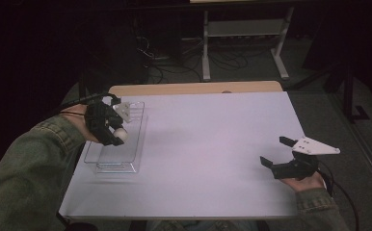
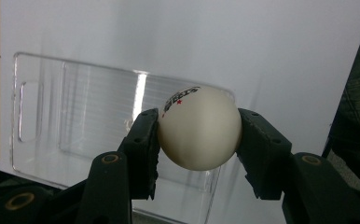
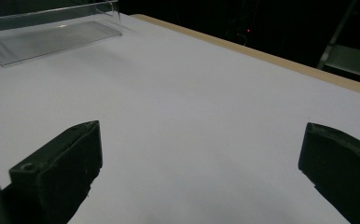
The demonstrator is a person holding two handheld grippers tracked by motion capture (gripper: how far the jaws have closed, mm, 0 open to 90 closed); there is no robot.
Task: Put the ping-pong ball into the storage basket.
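A white ping-pong ball with black print and a red star is clamped between the jaws of my left gripper. In the high view that left gripper holds the ball above a clear plastic tray at the table's left side. The tray lies below the ball in the left gripper view and looks empty. My right gripper hovers near the table's right front, open wide, nothing between its jaws. Its jaws frame bare white tabletop in the right gripper view, where the tray lies far off.
The white tabletop has a wooden strip along its far edge. Beyond it the room is dark, with a white metal frame and cables on the floor. Sleeves of a green jacket come in from the bottom.
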